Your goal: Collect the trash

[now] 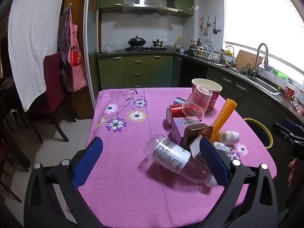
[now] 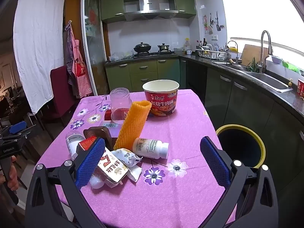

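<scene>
Trash lies piled on the pink flowered tablecloth (image 1: pixel 121 186): a clear plastic bottle (image 1: pixel 171 155) on its side, an orange foam net sleeve (image 2: pixel 133 125), a white pill bottle (image 2: pixel 152 148), a milk carton (image 2: pixel 110 167), a clear cup (image 2: pixel 120 105), a red noodle bowl (image 2: pixel 161 98), a red can (image 1: pixel 175 112) and a purple box (image 1: pixel 180 129). My left gripper (image 1: pixel 152 155) is open above the near table, the bottle between its blue pads. My right gripper (image 2: pixel 153 157) is open over the carton and wrappers. A yellow-rimmed bin (image 2: pixel 241 146) stands right of the table.
Dark kitchen cabinets and a sink counter (image 2: pixel 266 79) run along the right, close to the bin. A red chair (image 1: pixel 53 87) and a hanging white sheet (image 1: pixel 32 38) stand left of the table. A stove (image 1: pixel 144 47) is at the back.
</scene>
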Demonstrator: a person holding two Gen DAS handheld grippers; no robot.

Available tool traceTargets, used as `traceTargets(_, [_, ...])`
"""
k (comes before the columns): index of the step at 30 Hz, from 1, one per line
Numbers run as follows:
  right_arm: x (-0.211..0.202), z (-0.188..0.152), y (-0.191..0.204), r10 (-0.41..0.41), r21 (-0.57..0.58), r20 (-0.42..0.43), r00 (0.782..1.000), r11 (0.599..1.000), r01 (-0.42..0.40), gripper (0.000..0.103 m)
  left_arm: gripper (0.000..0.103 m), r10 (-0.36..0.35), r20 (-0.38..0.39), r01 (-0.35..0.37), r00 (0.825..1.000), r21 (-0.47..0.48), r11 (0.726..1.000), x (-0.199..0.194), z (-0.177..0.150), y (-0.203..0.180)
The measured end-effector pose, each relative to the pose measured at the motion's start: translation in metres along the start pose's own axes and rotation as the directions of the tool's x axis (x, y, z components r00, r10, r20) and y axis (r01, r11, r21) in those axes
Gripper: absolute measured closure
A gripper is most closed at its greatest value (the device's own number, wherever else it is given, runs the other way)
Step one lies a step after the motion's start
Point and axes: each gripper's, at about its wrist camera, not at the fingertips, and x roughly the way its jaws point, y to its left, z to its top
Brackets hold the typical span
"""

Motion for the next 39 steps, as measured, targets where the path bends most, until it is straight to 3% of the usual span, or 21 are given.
traceTargets(39, [0.0102, -0.0066, -0.0037, -0.005, 0.011, -0.016, 1.000, 1.000, 0.005, 0.004, 0.006, 0.004, -0.021, -0.003, 1.000, 0.022, 1.000, 0.0069, 0.0000, -0.0091])
